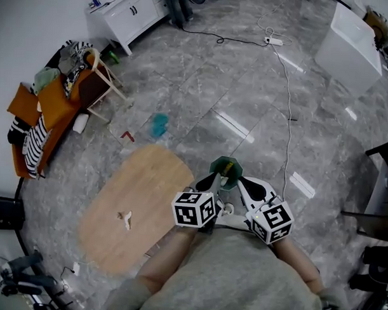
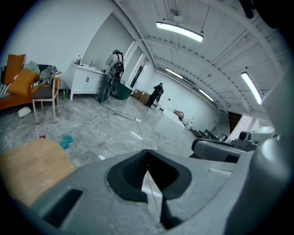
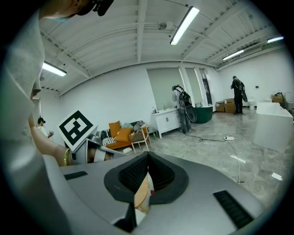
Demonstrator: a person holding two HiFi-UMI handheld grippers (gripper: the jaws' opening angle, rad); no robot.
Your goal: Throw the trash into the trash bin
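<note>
In the head view both grippers are raised in front of the person, above the floor beside the table, tips close together. A crumpled green piece of trash [image 1: 226, 166] with a yellow inside sits right at their tips. My right gripper [image 1: 234, 180] is shut on it; in the right gripper view a thin cream and orange wrapper edge [image 3: 143, 193] is pinched between the jaws of this gripper [image 3: 146, 176]. My left gripper [image 1: 215, 178] touches the green trash from the left. In the left gripper view its jaws [image 2: 147, 169] are shut, with nothing showing between them. I see no trash bin that I can be sure of.
An oval wooden table [image 1: 116, 199] stands at lower left with a small pale scrap [image 1: 124, 219] on it. A teal lump [image 1: 159, 124] and a red scrap [image 1: 128, 136] lie on the grey floor. An orange sofa [image 1: 36, 117], a chair [image 1: 98, 78], a white box [image 1: 350, 39] and a cable [image 1: 288, 97] are around.
</note>
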